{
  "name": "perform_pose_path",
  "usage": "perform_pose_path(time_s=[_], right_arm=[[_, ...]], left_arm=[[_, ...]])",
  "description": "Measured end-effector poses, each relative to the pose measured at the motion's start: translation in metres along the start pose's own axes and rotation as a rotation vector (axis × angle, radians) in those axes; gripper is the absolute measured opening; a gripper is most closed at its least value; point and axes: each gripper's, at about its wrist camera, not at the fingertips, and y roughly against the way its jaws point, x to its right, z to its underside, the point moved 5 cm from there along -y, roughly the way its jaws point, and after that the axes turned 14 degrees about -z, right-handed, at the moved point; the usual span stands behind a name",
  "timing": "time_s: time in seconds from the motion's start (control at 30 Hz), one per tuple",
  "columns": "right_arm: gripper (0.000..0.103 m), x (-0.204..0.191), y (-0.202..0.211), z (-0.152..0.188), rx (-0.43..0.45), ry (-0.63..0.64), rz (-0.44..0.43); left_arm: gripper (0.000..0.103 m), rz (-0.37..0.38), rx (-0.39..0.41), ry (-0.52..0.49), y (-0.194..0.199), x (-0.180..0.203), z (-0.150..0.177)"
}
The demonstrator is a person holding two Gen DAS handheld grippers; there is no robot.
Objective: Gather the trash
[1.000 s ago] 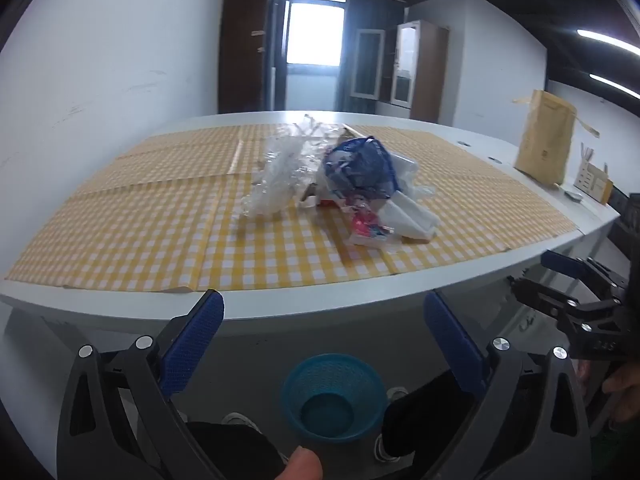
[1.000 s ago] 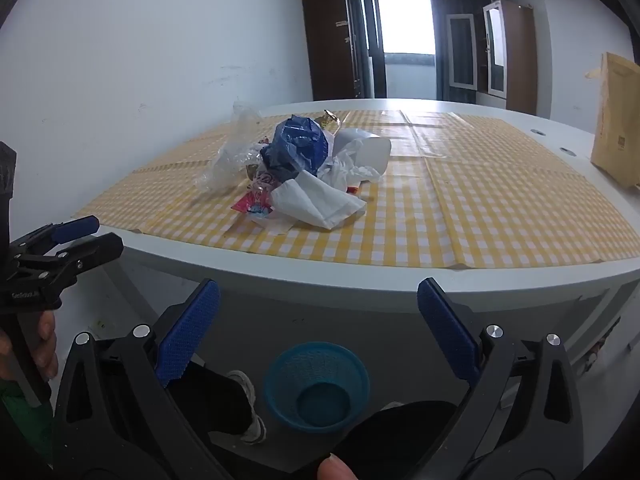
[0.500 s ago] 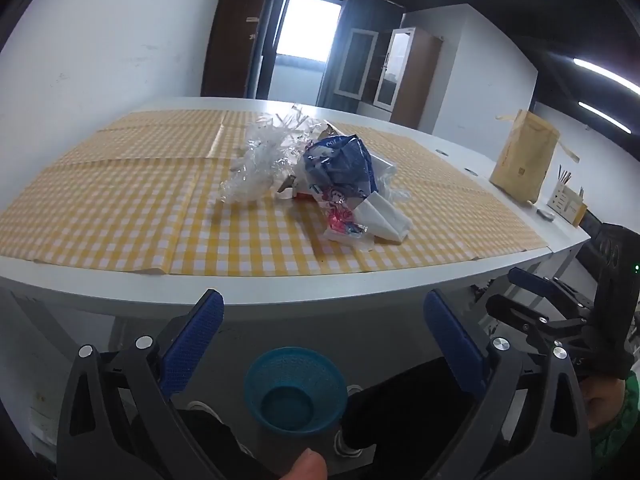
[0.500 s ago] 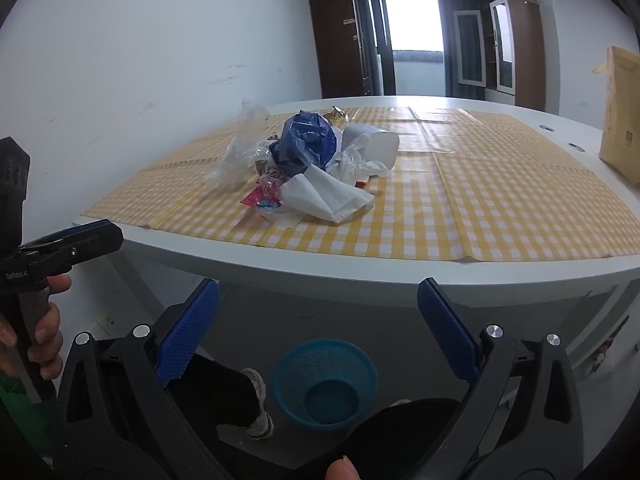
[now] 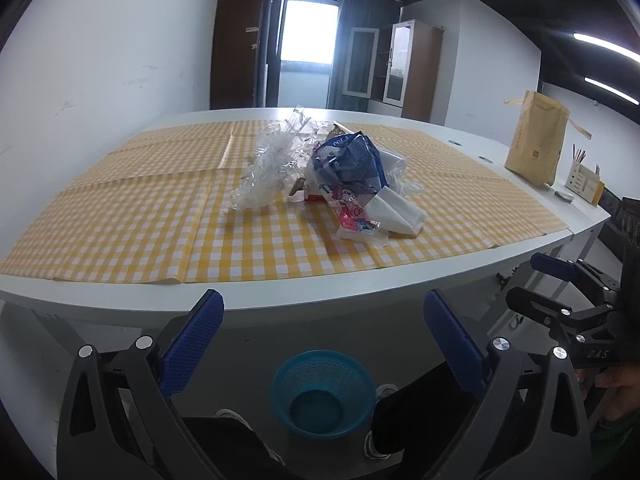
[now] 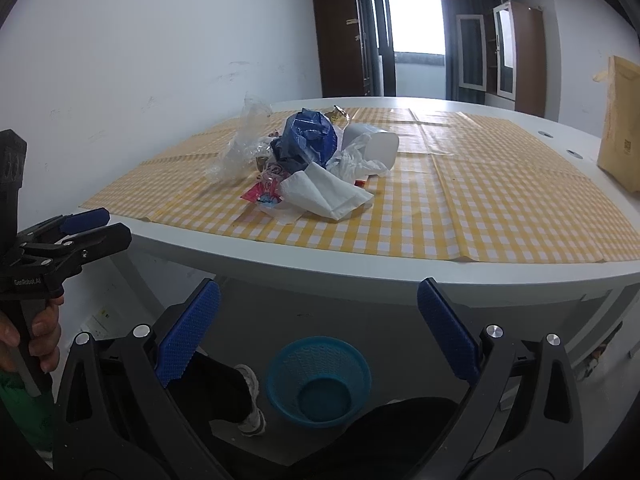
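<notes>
A pile of trash lies on the yellow checked tablecloth (image 5: pixel 120 220): clear crumpled plastic (image 5: pixel 268 168), a blue bag (image 5: pixel 352 160), a pink wrapper (image 5: pixel 352 216), a white napkin (image 5: pixel 396 210). The pile also shows in the right wrist view, with the blue bag (image 6: pixel 308 138), the napkin (image 6: pixel 324 194) and a white cup (image 6: pixel 376 146) on its side. A blue mesh basket (image 5: pixel 322 394) (image 6: pixel 318 380) stands on the floor below the table edge. My left gripper (image 5: pixel 320 336) is open and empty, in front of the table edge. My right gripper (image 6: pixel 318 328) is open and empty too.
A brown paper bag (image 5: pixel 536 138) (image 6: pixel 620 124) stands at the table's right side, with a small pencil holder (image 5: pixel 584 180) beyond it. The person's legs and shoes (image 6: pixel 248 400) are beside the basket. A white wall runs along the left.
Both grippers have risen a little and come slightly nearer the table. Both have stayed open; the trash has not moved.
</notes>
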Motion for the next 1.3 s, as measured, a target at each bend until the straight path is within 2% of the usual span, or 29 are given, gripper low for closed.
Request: perform_pose_path(time_s=[0.33,1.1,1.3], right_arm=[[0.094,0.0004,0.0052,-0.0007,0.015,-0.017,-0.008],[0.094,0.0005,0.0018,0.001,0.003,-0.022,-0.001],[0.094,0.0,0.0024,-0.0004,0.002,-0.022,-0.005]], left_arm=[[0.097,0.024,-0.005,0.02,-0.0002,-0.0009,0.001],[0.097,0.023,-0.008,0.036,-0.003,-0.003,0.0023],[0.097,0.015,0.012,0.027,0.0009,-0.0036,-0.0013]])
